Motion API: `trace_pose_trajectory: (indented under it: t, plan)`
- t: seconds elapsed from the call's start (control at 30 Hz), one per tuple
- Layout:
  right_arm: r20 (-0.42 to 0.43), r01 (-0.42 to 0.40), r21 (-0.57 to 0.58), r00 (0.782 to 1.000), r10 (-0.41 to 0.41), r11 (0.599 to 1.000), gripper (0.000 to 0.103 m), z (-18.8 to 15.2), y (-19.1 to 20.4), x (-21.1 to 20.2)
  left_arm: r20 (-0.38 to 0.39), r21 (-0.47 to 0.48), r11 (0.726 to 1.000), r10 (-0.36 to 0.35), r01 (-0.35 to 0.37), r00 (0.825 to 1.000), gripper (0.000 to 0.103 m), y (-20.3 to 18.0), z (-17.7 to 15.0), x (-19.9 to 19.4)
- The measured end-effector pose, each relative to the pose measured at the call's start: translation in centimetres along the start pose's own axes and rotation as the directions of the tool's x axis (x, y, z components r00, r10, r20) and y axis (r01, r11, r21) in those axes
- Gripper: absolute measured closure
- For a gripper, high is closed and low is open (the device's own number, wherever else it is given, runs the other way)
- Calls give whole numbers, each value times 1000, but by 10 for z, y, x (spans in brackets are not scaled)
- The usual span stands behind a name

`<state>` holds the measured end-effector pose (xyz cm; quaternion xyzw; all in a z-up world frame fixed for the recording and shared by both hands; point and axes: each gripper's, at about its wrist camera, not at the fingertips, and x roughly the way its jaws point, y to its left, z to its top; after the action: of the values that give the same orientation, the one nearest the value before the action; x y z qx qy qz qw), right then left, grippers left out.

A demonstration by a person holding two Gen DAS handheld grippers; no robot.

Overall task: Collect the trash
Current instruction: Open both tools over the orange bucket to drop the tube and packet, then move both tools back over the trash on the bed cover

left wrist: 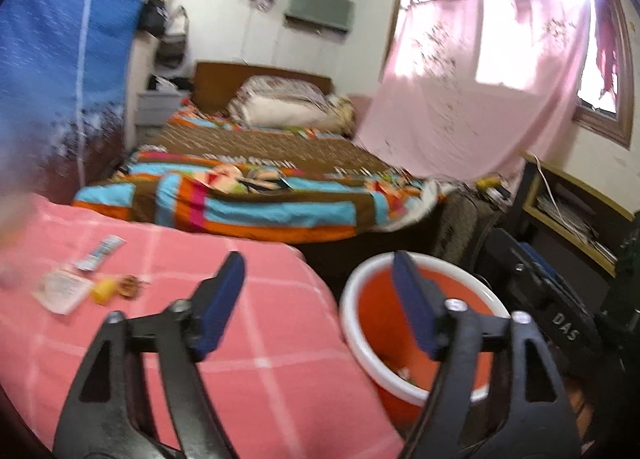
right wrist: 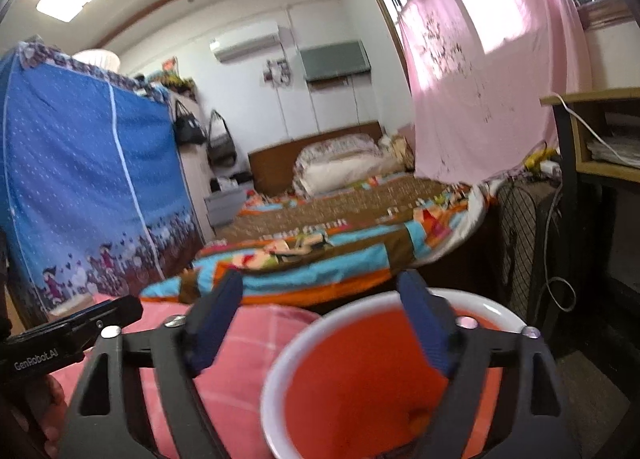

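Note:
An orange bucket with a white rim (left wrist: pixel 362 283) stands beside a surface covered in a pink checked cloth (left wrist: pixel 248 371). My left gripper (left wrist: pixel 318 263) is open and empty, above the cloth's edge and the bucket. Trash lies on the cloth at the left: a striped wrapper (left wrist: pixel 100 253), a clear packet (left wrist: pixel 60 291), a yellow piece (left wrist: pixel 102 291) and a brown scrap (left wrist: pixel 130 285). In the right wrist view my right gripper (right wrist: pixel 320 283) is open and empty over the bucket (right wrist: pixel 360 379). Small bits lie at the bucket's bottom (left wrist: pixel 404 373).
A bed with a colourful striped quilt (left wrist: pixel 260 195) lies behind. A blue fabric wardrobe (left wrist: pixel 60 71) stands at the left. A pink sheet (left wrist: pixel 472 91) hangs by the window. A shelf unit (left wrist: pixel 572 215) and dark equipment (left wrist: pixel 560 323) stand at the right.

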<state>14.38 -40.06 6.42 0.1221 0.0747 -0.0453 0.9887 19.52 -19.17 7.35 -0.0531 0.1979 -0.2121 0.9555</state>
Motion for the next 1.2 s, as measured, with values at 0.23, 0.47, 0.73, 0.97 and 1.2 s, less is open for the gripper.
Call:
trace_pose_trajectory:
  t: [0.23, 0.47, 0.73, 0.97, 1.2]
  plan:
    - [107, -37, -14, 994, 38, 999, 0, 6, 28, -7, 147, -41, 988, 153, -149, 977, 0, 35, 3, -35]
    - [176, -113, -36, 977, 117, 993, 0, 5, 59, -11, 201, -36, 965, 263, -261, 944, 0, 69, 1, -64]
    - [249, -184, -93, 947, 201, 979, 0, -1, 102, -12, 252, -59, 931, 363, -360, 897, 0, 111, -5, -96]
    - [237, -238, -160, 933, 271, 958, 0, -13, 144, 1, 295, -49, 898, 432, -438, 852, 0, 142, -8, -114]
    - [136, -266, -238, 943, 304, 934, 0, -28, 181, 28, 229, -33, 896, 439, -444, 869, 0, 168, -8, -102]
